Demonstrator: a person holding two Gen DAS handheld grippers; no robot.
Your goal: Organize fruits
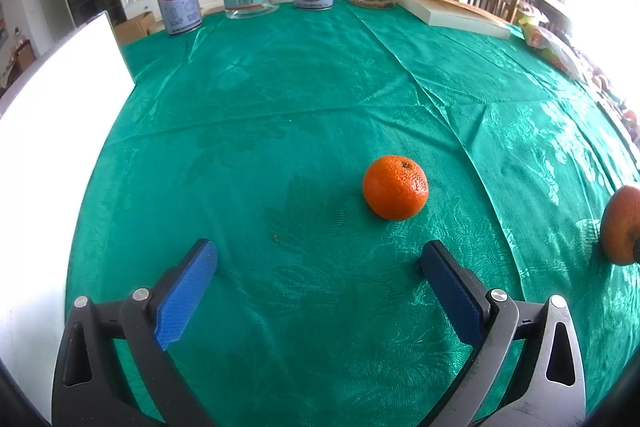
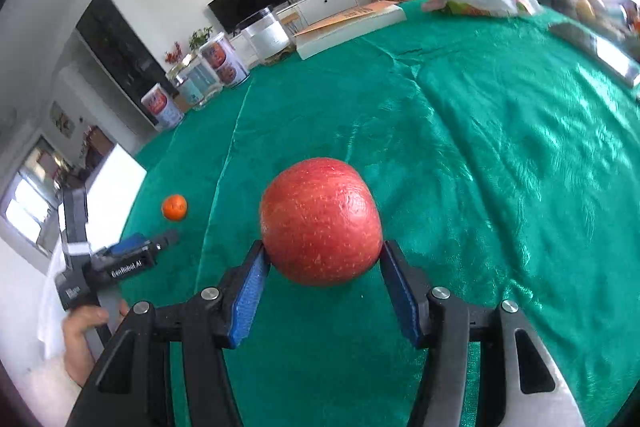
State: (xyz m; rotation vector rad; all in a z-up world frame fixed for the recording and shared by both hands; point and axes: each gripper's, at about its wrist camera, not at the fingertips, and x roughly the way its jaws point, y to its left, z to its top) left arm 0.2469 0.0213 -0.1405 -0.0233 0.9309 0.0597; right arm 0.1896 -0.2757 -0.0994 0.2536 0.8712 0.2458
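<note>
Green tablecloth [image 2: 500, 147], apple [image 2: 320, 221] between right tongs [image 2: 322, 259]

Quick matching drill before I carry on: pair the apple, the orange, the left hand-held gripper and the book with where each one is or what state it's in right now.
Things:
1. apple
2. orange
3. left hand-held gripper
4. book

States:
A. open, nothing between its fingers
B. lying at the far edge of the green tablecloth, beside the jars
C. clamped in the right hand-held gripper
D. resting free on the cloth, ahead of the open fingers

Pairs: 1-C, 2-D, 3-A, 4-B
</note>
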